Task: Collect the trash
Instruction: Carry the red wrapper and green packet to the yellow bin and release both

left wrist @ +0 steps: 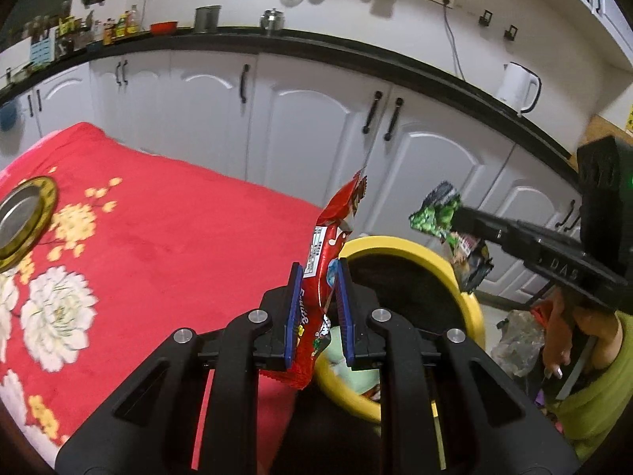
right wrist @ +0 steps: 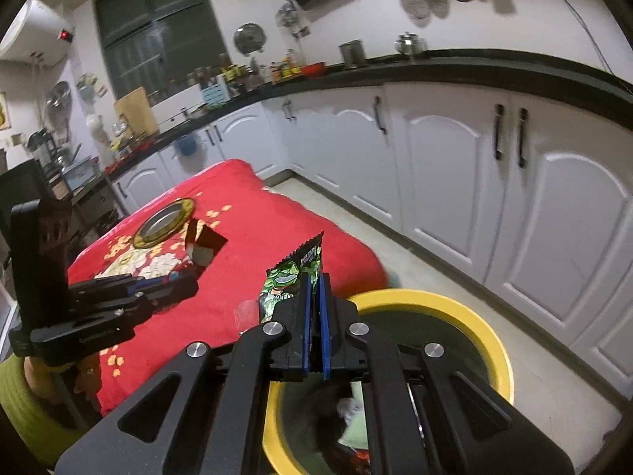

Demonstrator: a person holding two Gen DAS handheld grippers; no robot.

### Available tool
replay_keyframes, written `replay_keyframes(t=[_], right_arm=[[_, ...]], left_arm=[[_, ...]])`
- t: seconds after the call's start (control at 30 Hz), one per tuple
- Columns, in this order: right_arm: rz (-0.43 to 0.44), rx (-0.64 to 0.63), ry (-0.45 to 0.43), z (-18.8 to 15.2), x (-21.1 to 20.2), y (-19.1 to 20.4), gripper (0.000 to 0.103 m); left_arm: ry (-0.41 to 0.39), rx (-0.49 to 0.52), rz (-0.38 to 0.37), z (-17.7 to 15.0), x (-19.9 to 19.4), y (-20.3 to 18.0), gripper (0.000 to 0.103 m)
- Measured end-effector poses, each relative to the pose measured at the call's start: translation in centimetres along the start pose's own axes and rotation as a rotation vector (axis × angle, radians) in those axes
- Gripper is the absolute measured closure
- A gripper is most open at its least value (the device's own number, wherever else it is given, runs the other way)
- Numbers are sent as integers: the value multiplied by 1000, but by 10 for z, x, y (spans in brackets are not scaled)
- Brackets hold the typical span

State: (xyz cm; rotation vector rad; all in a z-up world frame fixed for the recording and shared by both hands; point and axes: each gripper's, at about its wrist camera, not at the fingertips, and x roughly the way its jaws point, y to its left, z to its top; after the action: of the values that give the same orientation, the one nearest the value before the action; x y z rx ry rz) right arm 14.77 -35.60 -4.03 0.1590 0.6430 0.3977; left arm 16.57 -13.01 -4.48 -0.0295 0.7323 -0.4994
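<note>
My left gripper (left wrist: 318, 265) is shut on a red snack wrapper (left wrist: 336, 213), which stands upright between the blue pads at the edge of the red flowered tablecloth (left wrist: 158, 237). A yellow-rimmed trash bin (left wrist: 470, 308) sits just below and to the right, with some litter inside. From the right, my right gripper (left wrist: 461, 217) holds a green wrapper (left wrist: 435, 209) above the bin's far side. In the right wrist view, my right gripper (right wrist: 315, 277) is shut on the green wrapper (right wrist: 290, 273), by the near rim of the bin (right wrist: 500, 360). The left gripper (right wrist: 178, 283) carries its wrapper (right wrist: 203, 243) over the tablecloth (right wrist: 277, 233).
A gold-rimmed metal plate (left wrist: 23, 217) (right wrist: 164, 221) lies on the cloth. White cabinets (left wrist: 316, 118) under a black counter run behind, with a white kettle (left wrist: 518, 87) on top. A crumpled plastic bag (left wrist: 518, 340) lies on the floor beside a person's hand (left wrist: 554, 332).
</note>
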Motion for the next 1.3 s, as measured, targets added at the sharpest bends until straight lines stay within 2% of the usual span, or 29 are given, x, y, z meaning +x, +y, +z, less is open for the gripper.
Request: replay_keyframes(t=[0.53,1.07,1.17,1.23,1.3], right_arm=[[-90,66,16,-40,-26,-57,98],[-77,103,79,-67,-17,-71,95],[-71,108,91,-69,-13,-72,89],[-73,111,93,-71,-12,-72,78],[-72,112,94,-70,-11,-71,74]], left_arm=[[20,75,-56,15,44,-67,91],[82,78,-56,11,78,-81,89],[92,73,-55,10,82,-81,87],[100,69,-53,10,85,-81,79],[104,68,-51,9,86,-80,72]])
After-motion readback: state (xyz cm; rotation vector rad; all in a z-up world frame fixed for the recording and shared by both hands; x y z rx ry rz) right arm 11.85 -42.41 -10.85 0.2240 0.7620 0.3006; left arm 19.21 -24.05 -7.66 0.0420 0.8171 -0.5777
